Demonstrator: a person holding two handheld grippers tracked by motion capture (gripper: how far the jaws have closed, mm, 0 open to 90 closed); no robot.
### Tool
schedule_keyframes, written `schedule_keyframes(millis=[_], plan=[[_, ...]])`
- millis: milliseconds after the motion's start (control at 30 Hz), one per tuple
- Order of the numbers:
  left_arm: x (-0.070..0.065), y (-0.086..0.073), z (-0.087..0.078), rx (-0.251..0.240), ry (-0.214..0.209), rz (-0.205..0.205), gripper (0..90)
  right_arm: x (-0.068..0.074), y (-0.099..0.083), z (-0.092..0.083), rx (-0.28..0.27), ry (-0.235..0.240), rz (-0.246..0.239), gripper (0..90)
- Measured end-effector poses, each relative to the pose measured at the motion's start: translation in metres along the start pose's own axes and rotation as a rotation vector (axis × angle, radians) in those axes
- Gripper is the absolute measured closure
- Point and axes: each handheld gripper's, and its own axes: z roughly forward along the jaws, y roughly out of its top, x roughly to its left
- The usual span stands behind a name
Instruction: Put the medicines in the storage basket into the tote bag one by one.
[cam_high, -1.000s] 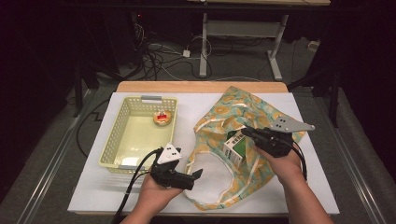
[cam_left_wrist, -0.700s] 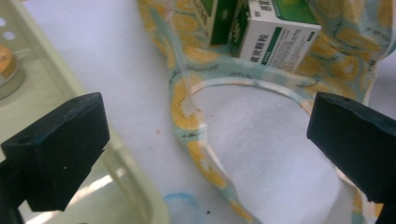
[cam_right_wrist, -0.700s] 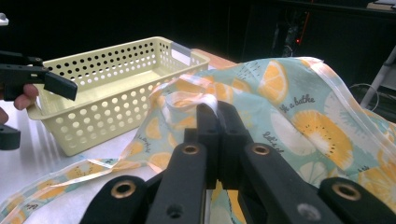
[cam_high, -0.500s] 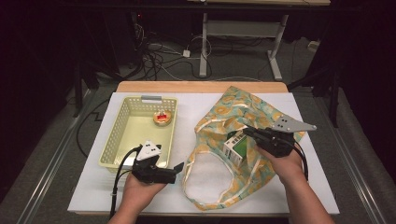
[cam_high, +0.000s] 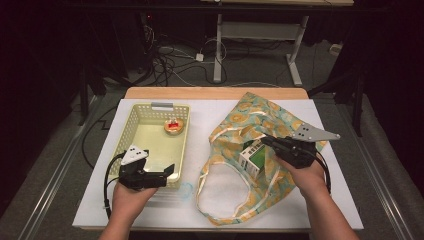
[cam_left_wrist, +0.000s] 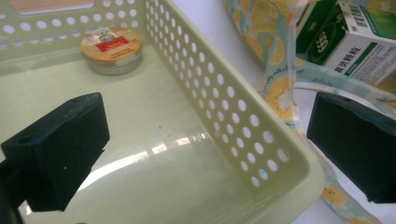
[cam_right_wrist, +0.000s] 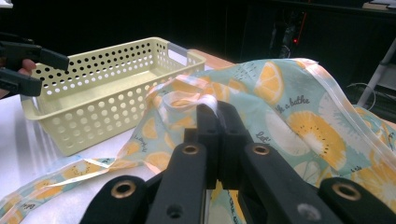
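The green and white carton (cam_high: 252, 156) sits in the mouth of the fruit-print bag (cam_high: 260, 125), at three o'clock on the counter (cam_high: 200, 115). The right tongs (cam_high: 265, 141) are pinched shut on the bag's edge, lifting it. The left tongs (cam_high: 167, 174) gape wide across the yellow basket (cam_high: 131, 131) corner. One small tin (cam_high: 173, 126) lies inside. I think the unpacking is only half done.

A pale yellow perforated plastic basket (cam_high: 131, 131), a teal cloth bag printed with orange slices (cam_high: 280, 117), a green-and-white carton (cam_high: 254, 156).
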Motion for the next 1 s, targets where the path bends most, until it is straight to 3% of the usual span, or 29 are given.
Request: schedule_keyframes(millis=[267, 400, 467, 633, 867, 1000], plan=[[0.008, -0.002, -0.002, 0.017, 0.024, -0.003, 0.0, 0.0, 0.0, 0.0, 0.0, 0.0, -0.003, 90.0], [0.004, 0.006, -0.007, -0.007, 0.003, -0.003, 0.0, -0.001, 0.0, -0.001, -0.001, -0.003, -0.002, 90.0], [0.002, 0.013, -0.008, -0.024, -0.037, -0.027, 0.0, -0.002, -0.001, 0.0, 0.001, -0.005, 0.0, 90.0], [-0.007, 0.037, -0.002, -0.029, -0.012, 0.031, 0.0, -0.002, 0.001, 0.0, -0.002, 0.001, 0.0, 90.0], [0.015, 0.063, 0.022, -0.001, 0.024, -0.008, 0.0, 0.0, 0.002, -0.002, -0.012, 0.004, -0.001, 90.0], [0.033, 0.072, 0.041, 0.047, 0.038, -0.03, 0.0, -0.001, 0.002, -0.002, -0.014, 0.002, -0.001, 90.0]])
